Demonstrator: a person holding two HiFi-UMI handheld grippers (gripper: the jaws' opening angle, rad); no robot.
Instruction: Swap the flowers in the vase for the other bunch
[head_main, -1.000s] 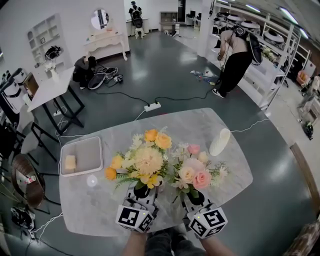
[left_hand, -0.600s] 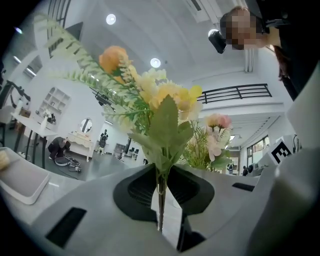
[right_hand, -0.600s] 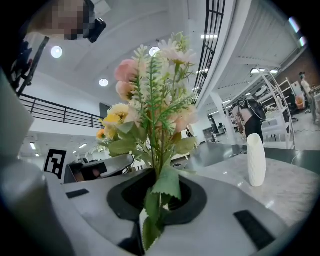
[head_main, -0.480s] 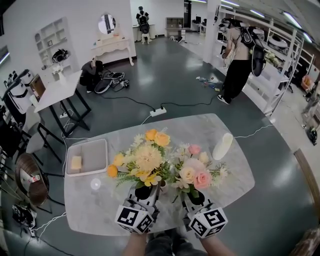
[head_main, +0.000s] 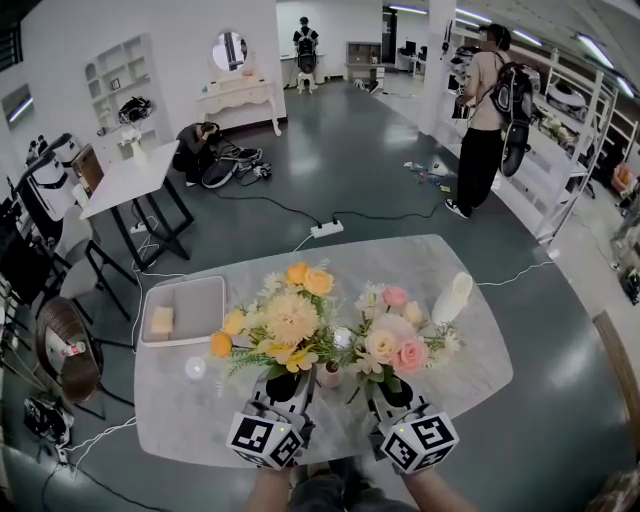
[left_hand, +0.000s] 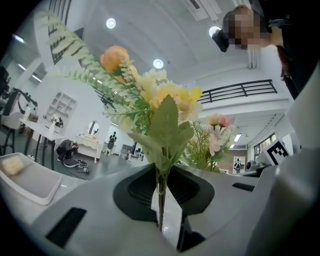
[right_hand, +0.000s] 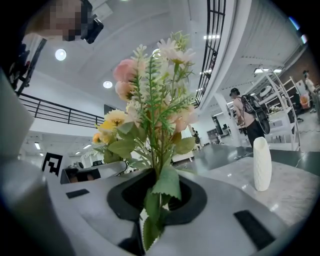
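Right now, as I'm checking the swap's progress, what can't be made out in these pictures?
- Inside of the white vase: the right gripper view shows only its side; in the head view its mouth is too small.
- Small thing between the bunches: head view, partly behind flowers, too small to name.
- Stem ends of the yellow bunch and pink bunch: cut off below the jaws in both gripper views, under blossoms in the head view.

No readable text or labels, apparently.
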